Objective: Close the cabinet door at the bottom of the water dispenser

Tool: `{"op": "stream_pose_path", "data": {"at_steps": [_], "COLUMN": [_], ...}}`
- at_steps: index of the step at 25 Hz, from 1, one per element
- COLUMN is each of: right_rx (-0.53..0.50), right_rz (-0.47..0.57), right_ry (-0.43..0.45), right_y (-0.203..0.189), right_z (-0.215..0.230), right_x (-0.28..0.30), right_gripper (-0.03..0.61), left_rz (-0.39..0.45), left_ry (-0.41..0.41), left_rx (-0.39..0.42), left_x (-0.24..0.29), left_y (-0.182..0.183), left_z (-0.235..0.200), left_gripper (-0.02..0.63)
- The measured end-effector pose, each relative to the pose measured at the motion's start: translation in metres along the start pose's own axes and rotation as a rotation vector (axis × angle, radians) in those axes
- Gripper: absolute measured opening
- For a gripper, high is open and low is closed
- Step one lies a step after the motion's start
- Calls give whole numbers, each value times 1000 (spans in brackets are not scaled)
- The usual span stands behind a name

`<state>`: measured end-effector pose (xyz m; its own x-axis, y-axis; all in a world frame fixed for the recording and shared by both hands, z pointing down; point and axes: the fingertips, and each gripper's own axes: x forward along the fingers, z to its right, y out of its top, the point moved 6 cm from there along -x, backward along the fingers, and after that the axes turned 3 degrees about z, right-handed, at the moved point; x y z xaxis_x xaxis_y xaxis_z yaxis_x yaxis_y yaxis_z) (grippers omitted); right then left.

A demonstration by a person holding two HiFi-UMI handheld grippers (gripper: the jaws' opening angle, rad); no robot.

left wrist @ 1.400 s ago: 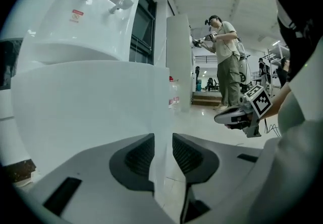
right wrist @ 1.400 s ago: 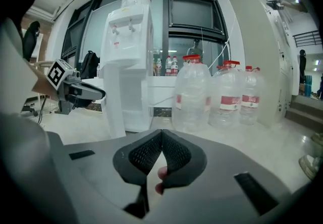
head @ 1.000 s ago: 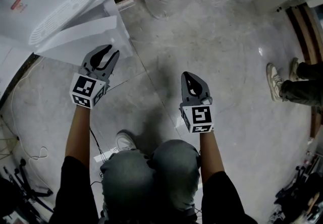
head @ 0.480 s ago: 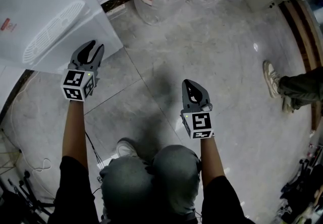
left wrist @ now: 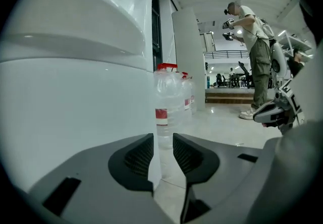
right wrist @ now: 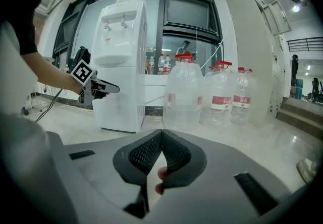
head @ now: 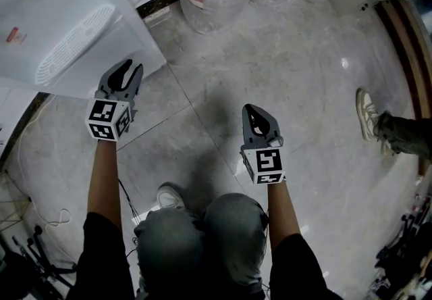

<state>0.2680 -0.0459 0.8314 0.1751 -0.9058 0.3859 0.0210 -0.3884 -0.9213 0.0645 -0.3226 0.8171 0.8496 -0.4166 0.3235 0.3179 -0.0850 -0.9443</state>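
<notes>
left gripper (head: 129,67) jaws released, gripping nothing, tips just beside dispenser (head: 61,15) front corner. door (right wrist: 121,109) looks flush, closed. right gripper (head: 250,109) clenched, empty, over open floor (head: 283,55), well apart from dispenser.

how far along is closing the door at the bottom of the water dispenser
Done, it seems: the water dispenser shows a flush front low down, no door sticking out. In hand: nothing; the left claw sits by its lower corner with jaws apart, and the right claw is shut and empty over the floor. To do: probably only pulling back.
</notes>
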Motion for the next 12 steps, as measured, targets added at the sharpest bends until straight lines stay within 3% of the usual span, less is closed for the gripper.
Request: {"op": "stream_pose_path", "data": {"at_steps": [6, 12], "right_rx": [12, 45], "right_rz": [7, 9], "right_ry": [43, 71], "right_y": [26, 71], "right_z": [-10, -20], "right_x": [-10, -34], "right_gripper": [14, 12], "left_rz": [11, 17], "left_ry": [23, 37], "left_rx": [-23, -33], "left_x": [-23, -62], "left_y": [25, 73], "left_z": [19, 41], "left_gripper": [78, 26]}}
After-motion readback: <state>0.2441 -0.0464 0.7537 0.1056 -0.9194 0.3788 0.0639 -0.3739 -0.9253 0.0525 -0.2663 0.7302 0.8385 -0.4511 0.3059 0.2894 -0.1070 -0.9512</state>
